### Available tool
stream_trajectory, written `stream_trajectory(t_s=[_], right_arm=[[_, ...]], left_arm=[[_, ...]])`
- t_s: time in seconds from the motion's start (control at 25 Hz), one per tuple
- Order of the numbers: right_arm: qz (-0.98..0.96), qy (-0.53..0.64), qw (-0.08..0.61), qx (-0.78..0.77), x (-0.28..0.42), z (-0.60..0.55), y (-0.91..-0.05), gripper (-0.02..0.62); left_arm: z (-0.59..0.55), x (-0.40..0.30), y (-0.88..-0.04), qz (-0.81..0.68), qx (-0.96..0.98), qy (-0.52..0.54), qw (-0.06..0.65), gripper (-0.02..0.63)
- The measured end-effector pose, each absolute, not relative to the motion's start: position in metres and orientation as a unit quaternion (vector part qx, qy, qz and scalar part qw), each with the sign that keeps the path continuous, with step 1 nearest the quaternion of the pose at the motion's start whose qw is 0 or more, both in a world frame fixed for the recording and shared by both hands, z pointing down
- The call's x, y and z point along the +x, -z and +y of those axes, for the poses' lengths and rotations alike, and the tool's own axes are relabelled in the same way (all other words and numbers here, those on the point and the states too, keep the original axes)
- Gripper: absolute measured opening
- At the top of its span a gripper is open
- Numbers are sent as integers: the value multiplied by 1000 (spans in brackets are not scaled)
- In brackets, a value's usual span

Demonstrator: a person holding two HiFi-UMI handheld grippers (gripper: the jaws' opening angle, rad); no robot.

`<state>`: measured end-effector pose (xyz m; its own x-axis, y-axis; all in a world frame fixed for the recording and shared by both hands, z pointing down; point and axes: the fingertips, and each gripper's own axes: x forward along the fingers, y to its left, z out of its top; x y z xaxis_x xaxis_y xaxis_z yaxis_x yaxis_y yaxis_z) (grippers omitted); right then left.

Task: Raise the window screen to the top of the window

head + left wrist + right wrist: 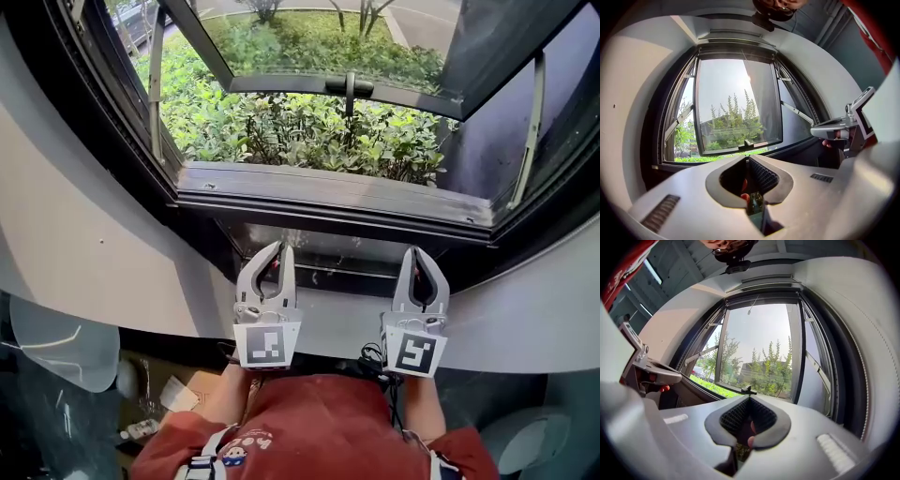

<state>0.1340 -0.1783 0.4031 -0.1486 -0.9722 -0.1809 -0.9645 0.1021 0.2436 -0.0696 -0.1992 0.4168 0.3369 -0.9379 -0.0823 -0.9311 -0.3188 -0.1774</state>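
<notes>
The window opening (309, 141) shows no mesh across it in any view. A glossy dark bar (337, 251) runs along the lower frame (328, 192), level with both grippers' tips; whether they touch it is hidden. A slim housing (736, 46) spans the top of the frame, and a thin cord (752, 305) hangs from it. My left gripper (279, 247) points at the bar, its tips together (748, 159), with nothing seen between them. My right gripper (418, 253) sits beside it to the right, tips also closed (749, 398).
The glass sash (319, 37) is swung outward on stay arms (532, 131), its handle (349, 86) at the lower edge. Green shrubs (300, 131) lie outside. A curved grey wall (94, 244) surrounds the frame. Boxes and clutter (164, 394) lie on the floor at lower left.
</notes>
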Motion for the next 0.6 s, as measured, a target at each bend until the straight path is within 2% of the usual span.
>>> stream_trajectory(t_s=[0.08,0.6], right_arm=[[-746,148,6,649,134,-178,-402,11],[-748,157,10,645,133,-175,-399,11]], left_arm=[[-200,-71,-416,579,-810,13,97,6],[-202,-70,-412,586,-805,-6,95,6]])
